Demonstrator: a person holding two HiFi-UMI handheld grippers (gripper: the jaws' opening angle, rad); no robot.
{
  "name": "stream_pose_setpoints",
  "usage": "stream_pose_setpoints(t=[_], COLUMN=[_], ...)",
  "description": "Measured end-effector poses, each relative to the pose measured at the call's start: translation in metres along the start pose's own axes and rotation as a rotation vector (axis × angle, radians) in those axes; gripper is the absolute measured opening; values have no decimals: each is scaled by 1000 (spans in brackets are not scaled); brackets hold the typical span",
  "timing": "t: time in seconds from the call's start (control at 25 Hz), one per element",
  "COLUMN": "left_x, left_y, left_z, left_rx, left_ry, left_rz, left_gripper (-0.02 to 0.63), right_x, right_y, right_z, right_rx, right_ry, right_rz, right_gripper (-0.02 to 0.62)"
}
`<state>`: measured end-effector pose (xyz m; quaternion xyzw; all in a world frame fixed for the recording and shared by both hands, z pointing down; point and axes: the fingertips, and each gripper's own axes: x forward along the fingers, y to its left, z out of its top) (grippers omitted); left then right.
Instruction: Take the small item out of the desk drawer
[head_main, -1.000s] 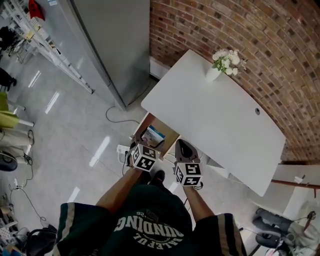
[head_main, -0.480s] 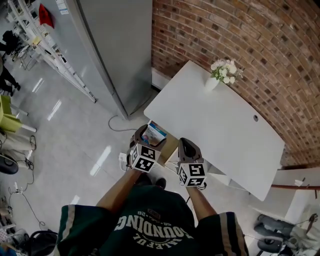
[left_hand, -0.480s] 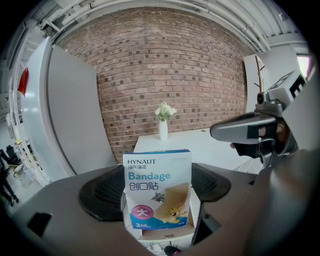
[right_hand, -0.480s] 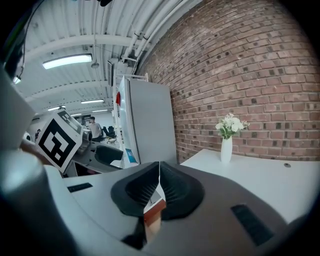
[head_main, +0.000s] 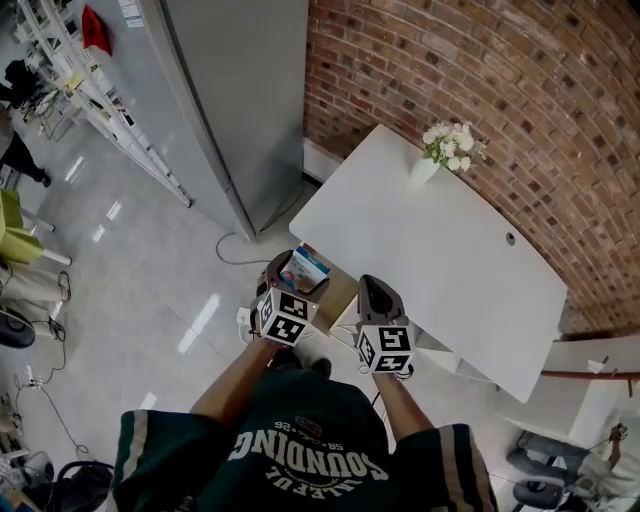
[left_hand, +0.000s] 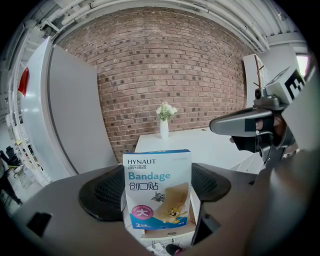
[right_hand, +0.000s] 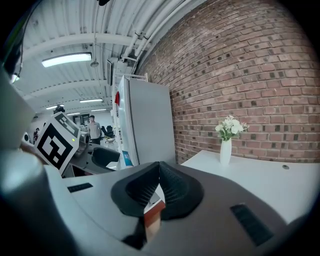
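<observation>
Left tool view: left tool (left_hand: 158, 196) clamps a blue-and-white bandage box (left_hand: 157, 175), upright, front print readable. Head view shows only the box's top edge. Right tool view: right tool (right_hand: 159, 176) has jaws pressed together, nothing btwn. Head view: box is at the open wooden drawer (head_main: 340, 290), by the white tabletop's (head_main: 440, 250) near-left edge. Open floor (head_main: 150, 260) to the left, brick wall (head_main: 480, 70) beyond. Forearms (head_main: 235, 385) reach fwd, tools side by side, near each other.

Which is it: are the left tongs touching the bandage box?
Touching. The left gripper view shows the bandage box upright between the left tongs, pads against both sides.
</observation>
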<state>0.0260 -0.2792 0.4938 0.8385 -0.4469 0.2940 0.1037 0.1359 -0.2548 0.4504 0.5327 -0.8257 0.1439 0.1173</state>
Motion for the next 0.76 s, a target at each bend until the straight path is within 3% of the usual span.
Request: stream_pose_setpoints(t=[0.76], left_x=[5], left_y=[-1], left_z=[-8], left_rx=[-7], left_ry=[15], left_rz=[-30], left_gripper=[431], right_x=[3], right_y=[4], right_z=[-6], right_rx=[6], right_ry=[21], right_rz=[-12], right_gripper=[25])
